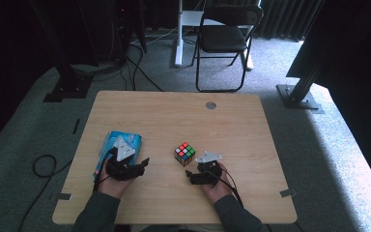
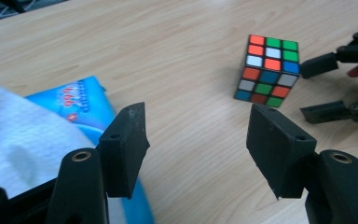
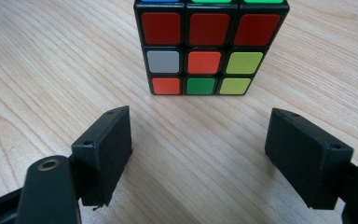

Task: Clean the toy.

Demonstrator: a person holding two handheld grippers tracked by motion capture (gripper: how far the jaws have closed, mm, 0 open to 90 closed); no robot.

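Both grippers are held with jaws spread and empty: the right gripper (image 3: 198, 154) is aimed at the puzzle cube (image 3: 209, 46), the left gripper (image 2: 198, 149) beside the blue tissue pack (image 2: 74, 102).

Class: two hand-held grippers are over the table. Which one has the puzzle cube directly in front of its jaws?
The right hand-held gripper: the puzzle cube sits just ahead of its open jaws.

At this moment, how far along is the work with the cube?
Done: little shows; the cube stands on the table, ungripped. In hand: the right gripper is open, aimed at the cube, which lies just beyond its jaws. The left gripper is open over bare table beside the tissue pack, a tissue sticking out. Left, probably: closing on the cube and handling it.
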